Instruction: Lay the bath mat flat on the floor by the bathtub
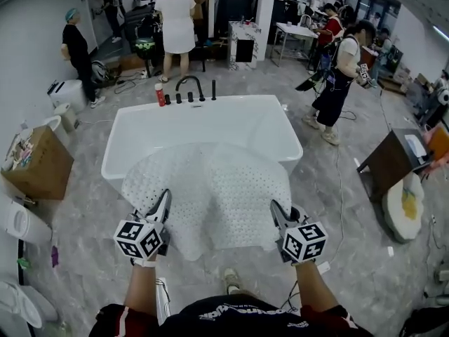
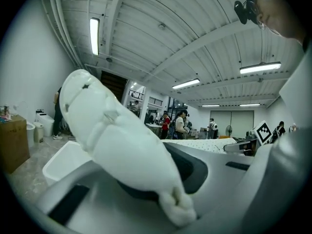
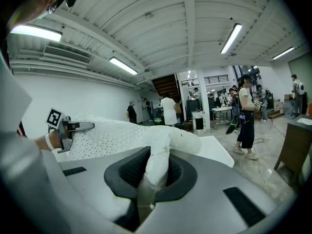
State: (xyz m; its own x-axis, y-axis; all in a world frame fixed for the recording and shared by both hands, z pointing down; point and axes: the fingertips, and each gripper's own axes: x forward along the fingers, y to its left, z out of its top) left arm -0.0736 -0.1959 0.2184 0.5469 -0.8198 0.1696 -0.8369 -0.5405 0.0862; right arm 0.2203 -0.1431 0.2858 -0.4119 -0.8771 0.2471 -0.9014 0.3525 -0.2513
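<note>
The white perforated bath mat [image 1: 210, 192] hangs stretched between both grippers, in front of the white bathtub [image 1: 200, 128] and above the grey floor. My left gripper [image 1: 160, 206] is shut on the mat's left near corner. My right gripper [image 1: 279, 213] is shut on its right near corner. In the left gripper view a thick fold of the mat [image 2: 122, 145] is pinched between the jaws. In the right gripper view a fold of the mat [image 3: 158, 157] rises from the closed jaws, and the left gripper [image 3: 66, 126] shows at the sheet's far end.
A faucet [image 1: 189, 86] and a red bottle [image 1: 160, 95] stand on the tub's far rim. A cardboard box [image 1: 35, 161] and a toilet [image 1: 21, 223] are at the left, a dark stand [image 1: 389, 161] at the right. Several people stand beyond the tub. My shoe [image 1: 231, 281] is below the mat.
</note>
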